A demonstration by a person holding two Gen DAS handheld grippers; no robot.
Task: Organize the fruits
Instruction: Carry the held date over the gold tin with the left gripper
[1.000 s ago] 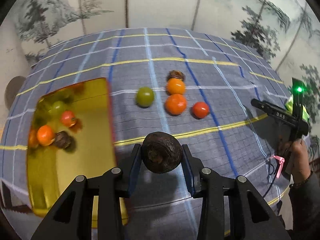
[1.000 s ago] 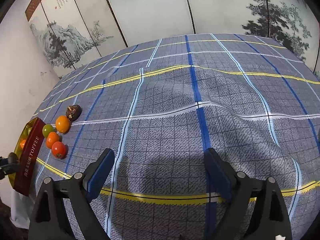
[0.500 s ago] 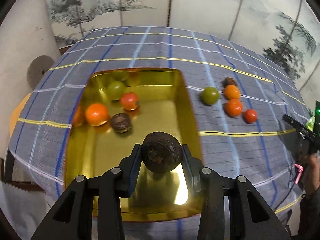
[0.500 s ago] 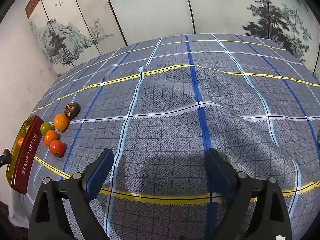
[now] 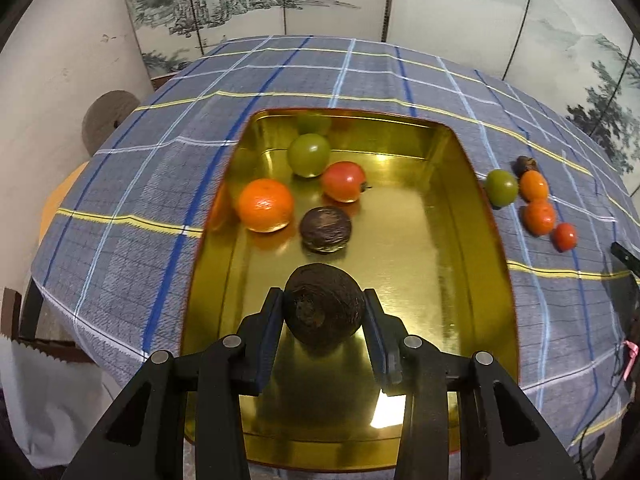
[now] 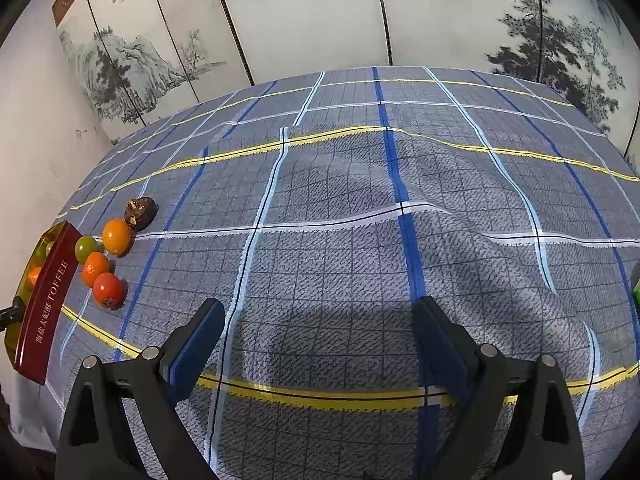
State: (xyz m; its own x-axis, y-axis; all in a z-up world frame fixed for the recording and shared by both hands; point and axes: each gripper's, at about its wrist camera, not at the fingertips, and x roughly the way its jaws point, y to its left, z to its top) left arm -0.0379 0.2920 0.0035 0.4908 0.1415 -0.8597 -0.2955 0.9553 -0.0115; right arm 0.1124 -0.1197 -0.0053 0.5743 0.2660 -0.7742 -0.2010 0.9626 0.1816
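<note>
While plaid cloth (image 6: 360,208) covers the tabletop | painted screen (image 6: 300,12) at 12 o'clock | left tool (image 5: 324,312) clamped on brown fruit (image 5: 324,304) over gold tin (image 5: 420,248) | right tool (image 6: 316,328) empty, jaws opening

A plaid tablecloth (image 6: 360,208) lies before a painted folding screen (image 6: 304,12).

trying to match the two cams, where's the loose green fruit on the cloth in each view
Left wrist: green fruit at right, just outside the tin's right wall.
Right wrist: far left, beside the tin's red side.
Shared landmark: the orange fruit next to it.
</note>
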